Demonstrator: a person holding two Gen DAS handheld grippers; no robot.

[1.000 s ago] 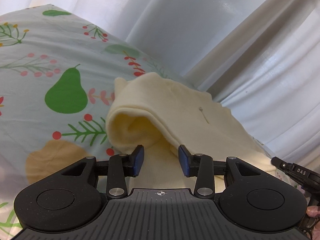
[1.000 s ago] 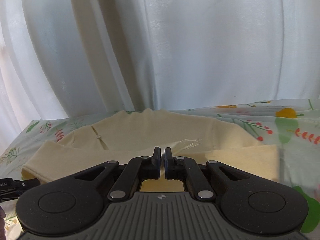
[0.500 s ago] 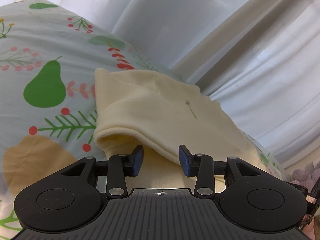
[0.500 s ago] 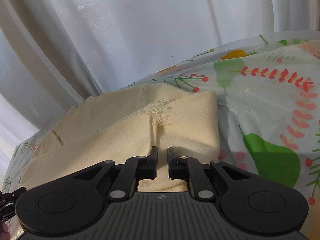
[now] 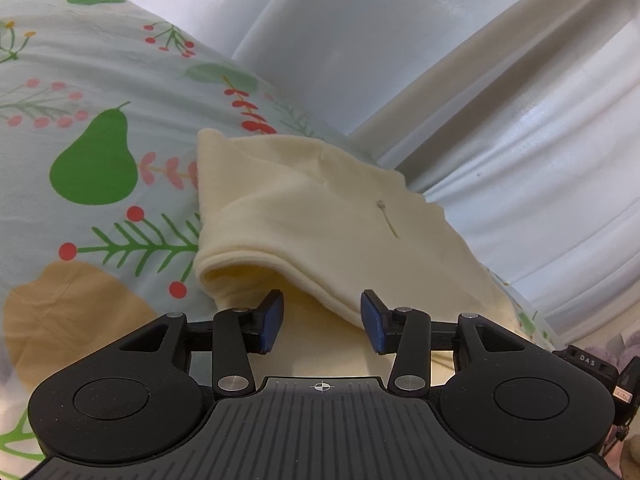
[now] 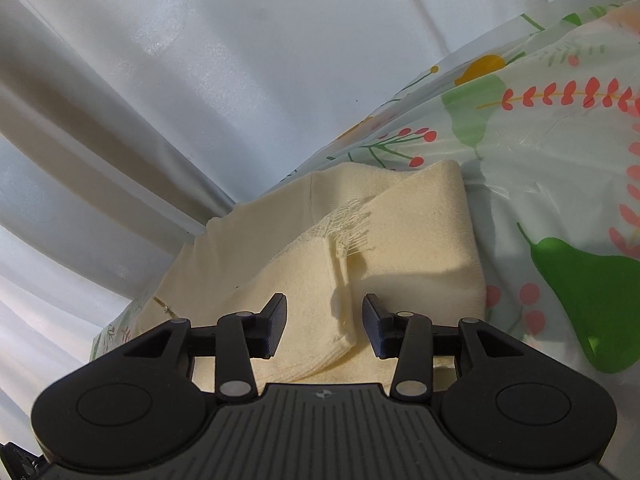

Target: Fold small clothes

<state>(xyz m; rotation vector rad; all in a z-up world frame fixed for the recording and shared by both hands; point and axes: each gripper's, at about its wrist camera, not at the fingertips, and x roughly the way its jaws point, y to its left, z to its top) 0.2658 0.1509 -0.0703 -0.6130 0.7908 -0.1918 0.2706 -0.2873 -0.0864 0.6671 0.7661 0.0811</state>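
A cream knit garment [image 5: 320, 216] lies folded on the fruit-print tablecloth [image 5: 80, 80]. In the left wrist view its doubled left edge curls up just ahead of my left gripper [image 5: 322, 318], which is open with the fold's edge between the blue pads. In the right wrist view the same garment [image 6: 360, 256] shows a frayed lace patch [image 6: 344, 224] and a ridge running toward my right gripper [image 6: 324, 326], which is open over the near hem and holds nothing.
White and beige curtains [image 5: 440, 60] hang right behind the table's far edge. The tablecloth [image 6: 560, 160] stretches to the right of the garment. The other gripper's black body [image 5: 592, 364] shows at the lower right of the left wrist view.
My right gripper opened from shut and let go of the garment, having swung right over its right end. My left gripper stayed open; the raised fold settled flatter.
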